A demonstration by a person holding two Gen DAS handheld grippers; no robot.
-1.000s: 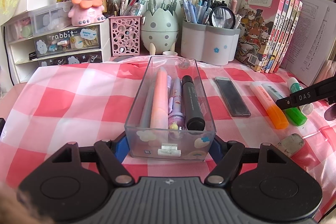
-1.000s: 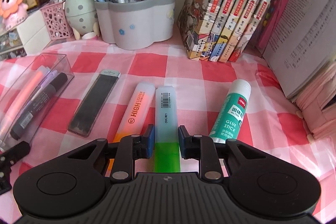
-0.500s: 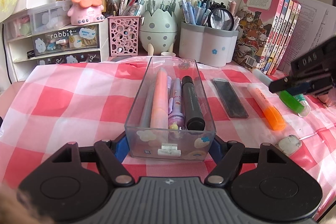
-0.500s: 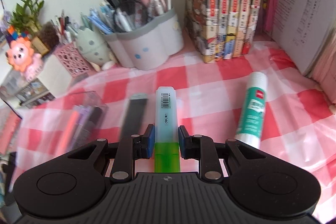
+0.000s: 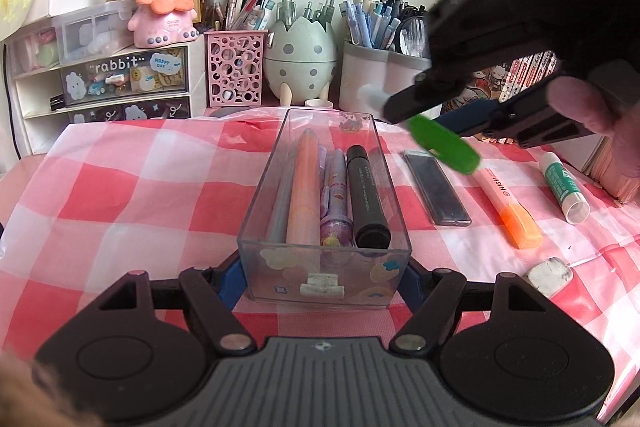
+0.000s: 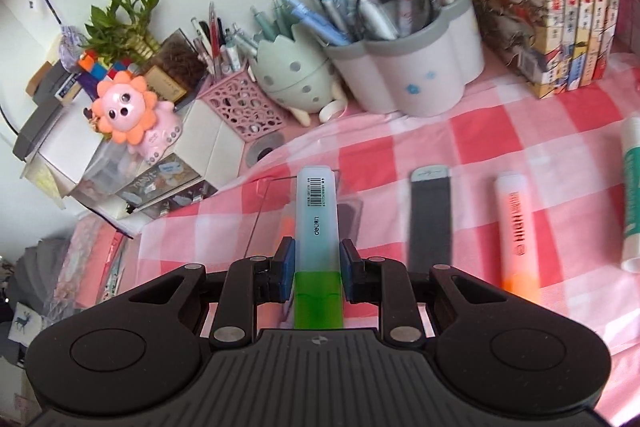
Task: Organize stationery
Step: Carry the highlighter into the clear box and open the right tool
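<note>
Over the far right corner of the clear box [image 5: 324, 203]: green highlighter [image 6: 318, 247], airborne.
Box: braced by left gripper [image 5: 322, 277].
Highlighter: pinched in right gripper [image 6: 317, 261], long axis roughly along the box (tilted).

I log the clear box [image 5: 324, 269] as transparent glossy plastic with stickers on its front wall. The green highlighter [image 6: 317, 227] reads frosted, translucent plastic at the barrel, with a paper barcode label. The checked tablecloth [image 5: 132, 195] looks like a smooth, slightly shiny sheet, creased. The right gripper [image 6: 317, 269] has matt black plastic arms, blue pads [image 6: 286, 267] and metal rivets.
</note>
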